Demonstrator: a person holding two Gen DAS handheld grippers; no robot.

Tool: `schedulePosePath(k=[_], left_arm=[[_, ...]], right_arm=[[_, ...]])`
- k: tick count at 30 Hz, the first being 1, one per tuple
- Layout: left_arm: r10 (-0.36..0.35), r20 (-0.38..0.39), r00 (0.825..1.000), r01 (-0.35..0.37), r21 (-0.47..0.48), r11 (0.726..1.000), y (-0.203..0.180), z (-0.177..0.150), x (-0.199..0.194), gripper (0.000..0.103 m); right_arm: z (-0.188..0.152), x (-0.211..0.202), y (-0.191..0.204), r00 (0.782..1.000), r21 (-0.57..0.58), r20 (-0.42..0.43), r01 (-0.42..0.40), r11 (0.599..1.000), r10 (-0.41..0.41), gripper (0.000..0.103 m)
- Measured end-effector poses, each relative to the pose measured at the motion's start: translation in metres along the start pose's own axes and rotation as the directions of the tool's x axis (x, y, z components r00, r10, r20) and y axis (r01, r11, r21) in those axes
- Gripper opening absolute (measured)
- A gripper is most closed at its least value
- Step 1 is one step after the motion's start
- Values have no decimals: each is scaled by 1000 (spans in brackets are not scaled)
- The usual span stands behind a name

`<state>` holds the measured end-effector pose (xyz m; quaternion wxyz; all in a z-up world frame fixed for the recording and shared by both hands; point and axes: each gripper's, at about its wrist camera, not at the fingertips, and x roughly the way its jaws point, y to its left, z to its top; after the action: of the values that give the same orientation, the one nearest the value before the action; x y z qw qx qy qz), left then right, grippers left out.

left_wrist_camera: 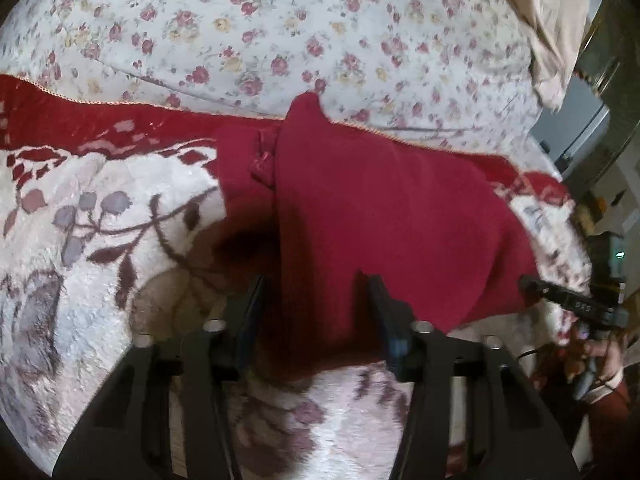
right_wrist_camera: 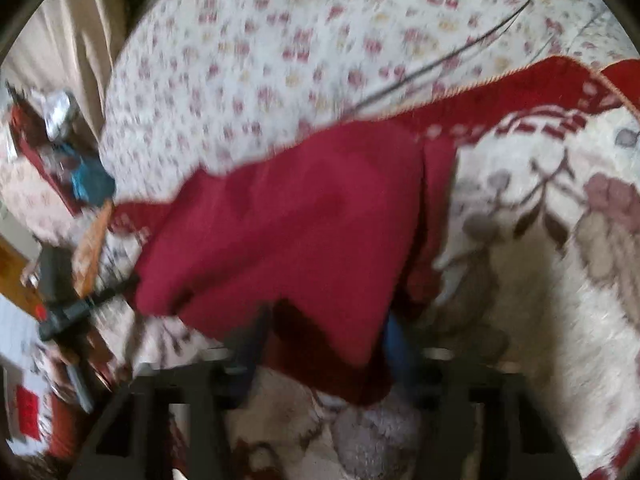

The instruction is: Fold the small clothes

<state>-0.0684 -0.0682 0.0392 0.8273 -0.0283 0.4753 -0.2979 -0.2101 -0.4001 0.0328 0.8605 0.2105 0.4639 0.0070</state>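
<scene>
A dark red garment (left_wrist_camera: 380,216) lay on a bed, on top of a fluffy white blanket (left_wrist_camera: 80,248) with a red edge and leaf shapes. Past the blanket, on the far side, was a white sheet (left_wrist_camera: 280,28) with little pink flowers.

The left hand-held gripper (left_wrist_camera: 316,300) pointed down at the near edge of the garment. Its two black fingers (left_wrist_camera: 250,312) stood partly apart, and the red cloth ran between them. The cloth filled the gap, but I could not tell if the fingers really pinched it.

In the right wrist picture, which was blurry, the right hand-held gripper (right_wrist_camera: 324,344) was also at the near edge of the garment (right_wrist_camera: 300,232). Its fingers (right_wrist_camera: 256,344) were a narrow way apart, and a flap of the red cloth hung down between them. I could not tell if they squeezed it.

From the left wrist view, the other hand-held gripper showed at the right side of the garment. The garment looked partly folded, with one side lying over the other.
</scene>
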Motion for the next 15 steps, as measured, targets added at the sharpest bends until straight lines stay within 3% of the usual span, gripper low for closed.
schedulePosePath(k=[2,5,8,10,15], left_arm=[[5,-10,1000,-5,-21,1000,8,0,3,17],[11,11,1000,-10,-57,998,22,3,-1,8],[12,5,1000,-12,-91,996,36,4,1,8],[2,-1,1000,-2,-99,995,38,2,1,8],[11,19,1000,-10,-84,996,37,2,-8,8]], right_arm=[[1,-13,8,999,-57,39,24,998,-21,9],[7,-32,10,997,-93,69,41,995,-34,7],[-7,-18,3,995,-127,9,104,986,-104,7],[-20,-1,-3,992,-127,-61,100,987,-109,6],[1,-26,4,996,-69,7,92,993,-92,10]])
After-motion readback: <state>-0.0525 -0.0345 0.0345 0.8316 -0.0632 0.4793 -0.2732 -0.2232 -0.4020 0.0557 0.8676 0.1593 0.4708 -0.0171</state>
